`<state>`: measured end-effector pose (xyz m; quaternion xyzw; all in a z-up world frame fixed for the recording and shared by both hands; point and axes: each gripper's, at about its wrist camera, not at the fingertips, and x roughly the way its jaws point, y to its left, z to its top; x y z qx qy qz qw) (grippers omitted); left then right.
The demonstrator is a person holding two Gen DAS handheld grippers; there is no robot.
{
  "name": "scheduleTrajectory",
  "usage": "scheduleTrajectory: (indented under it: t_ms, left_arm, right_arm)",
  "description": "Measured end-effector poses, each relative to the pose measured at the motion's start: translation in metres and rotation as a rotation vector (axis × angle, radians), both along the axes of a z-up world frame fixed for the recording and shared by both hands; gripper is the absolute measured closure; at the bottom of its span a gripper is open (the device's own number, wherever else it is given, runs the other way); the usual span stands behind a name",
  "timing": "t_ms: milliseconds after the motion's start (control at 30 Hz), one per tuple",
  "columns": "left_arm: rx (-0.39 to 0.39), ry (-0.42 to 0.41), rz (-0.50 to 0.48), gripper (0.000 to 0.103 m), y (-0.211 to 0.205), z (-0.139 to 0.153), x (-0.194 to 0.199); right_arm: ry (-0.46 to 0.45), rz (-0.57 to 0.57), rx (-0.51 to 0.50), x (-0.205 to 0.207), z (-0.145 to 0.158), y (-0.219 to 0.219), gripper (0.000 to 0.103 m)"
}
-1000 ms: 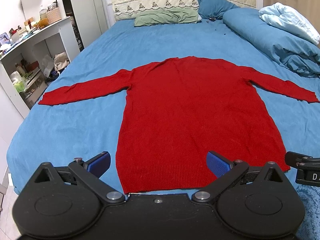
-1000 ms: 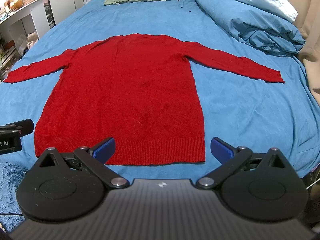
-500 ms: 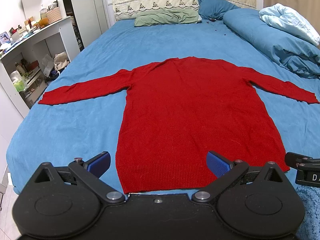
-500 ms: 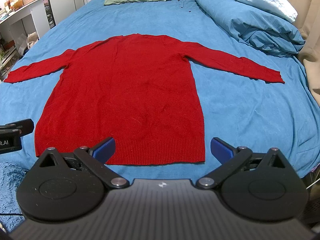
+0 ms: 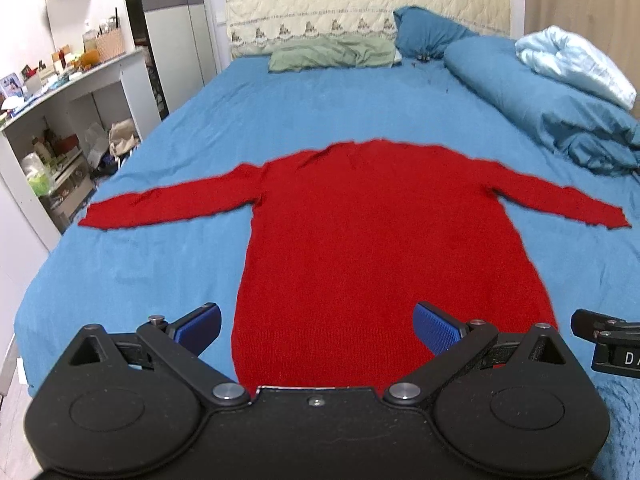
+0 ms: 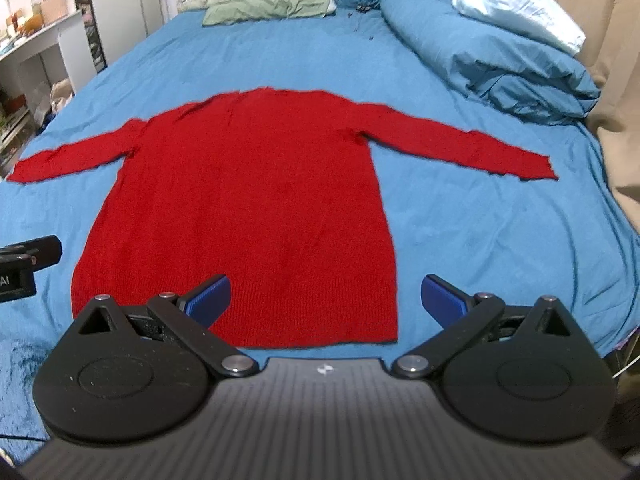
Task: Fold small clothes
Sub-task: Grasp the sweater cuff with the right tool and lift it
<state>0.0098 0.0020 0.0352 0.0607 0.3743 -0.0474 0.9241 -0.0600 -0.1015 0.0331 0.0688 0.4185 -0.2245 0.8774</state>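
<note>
Red sweater (image 5: 392, 248) flat on bed (image 5: 160, 264), sleeves spread; my left gripper (image 5: 316, 322) and right gripper (image 6: 326, 294) jaws apart, empty; shallow hem pinch risks grabbing the sheet too.

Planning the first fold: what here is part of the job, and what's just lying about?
Job:
red sweater, spread flat on the bed
left gripper, open
right gripper, open

Lying about:
green pillow
blue pillow
rolled duvet
shelf clutter
</note>
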Motion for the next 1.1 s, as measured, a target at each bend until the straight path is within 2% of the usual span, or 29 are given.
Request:
scheduleTrajectory:
  t_ms: [133,300,467,567,667,833,1000,1100]
  left_arm:
    - [-0.012,-0.037,-0.024,0.000,-0.008,0.022,0.012]
    - [-0.021,-0.087,-0.065,0.000,-0.032,0.041,0.052]
    - [-0.041,-0.134,-0.119,0.000,-0.072,0.050,0.107]
    - [-0.058,-0.127,-0.166,0.000,-0.102,0.045,0.149]
    - [-0.081,-0.094,-0.204,0.000,-0.133,0.030,0.194]
    - [-0.113,-0.019,-0.237,0.000,-0.184,-0.012,0.266]
    - [-0.080,0.071,-0.257,0.000,-0.229,-0.069,0.321]
    - [-0.050,0.127,-0.264,0.000,-0.247,-0.105,0.346]
  right_arm:
    - [-0.042,-0.027,-0.018,0.002,0.024,-0.012,0.000]
    - [-0.089,-0.083,-0.039,0.016,0.048,-0.046,0.000]
    - [-0.121,-0.149,-0.060,0.044,0.058,-0.104,0.000]
    - [-0.137,-0.197,-0.053,0.061,0.052,-0.150,0.000]
    - [-0.166,-0.270,-0.013,0.071,0.035,-0.207,0.000]
    - [-0.168,-0.401,0.036,0.077,-0.023,-0.296,0.000]
    - [-0.186,-0.453,0.022,0.081,-0.087,-0.357,0.000]
    - [-0.203,-0.489,0.056,0.084,-0.122,-0.385,0.000]
